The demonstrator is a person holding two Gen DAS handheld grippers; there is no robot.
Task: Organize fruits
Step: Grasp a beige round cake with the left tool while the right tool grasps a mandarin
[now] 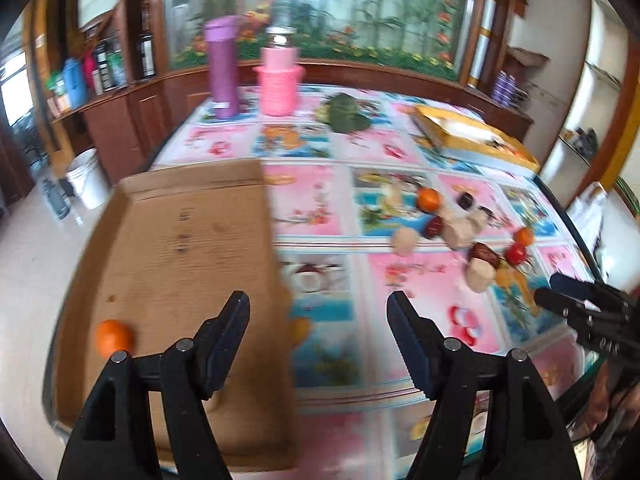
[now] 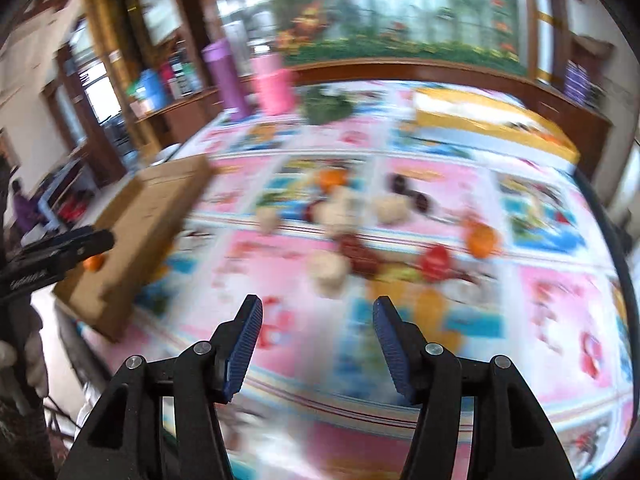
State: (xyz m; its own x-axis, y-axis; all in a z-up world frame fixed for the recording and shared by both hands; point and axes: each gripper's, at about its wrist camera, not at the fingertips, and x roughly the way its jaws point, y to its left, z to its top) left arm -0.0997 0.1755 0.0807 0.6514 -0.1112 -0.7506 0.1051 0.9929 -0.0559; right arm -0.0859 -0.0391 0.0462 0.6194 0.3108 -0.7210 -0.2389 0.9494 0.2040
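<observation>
A flat cardboard tray (image 1: 188, 248) lies at the table's left edge with one orange (image 1: 115, 338) in its near left corner. A loose pile of fruit (image 1: 460, 228) lies right of centre: oranges, a red tomato (image 1: 515, 254), dark dates and beige lumps. My left gripper (image 1: 318, 312) is open and empty, hovering over the tray's right edge. My right gripper (image 2: 318, 316) is open and empty, just in front of the fruit pile (image 2: 360, 236); the view is blurred. The tray (image 2: 136, 236) and left gripper (image 2: 76, 246) show at its left.
A purple bottle (image 1: 223, 68), a pink container (image 1: 279, 80) and a green leafy bunch (image 1: 344, 114) stand at the table's far side. A yellow box (image 1: 472, 138) lies at the far right. Wooden cabinets surround the table; a white bucket (image 1: 86, 178) stands on the floor.
</observation>
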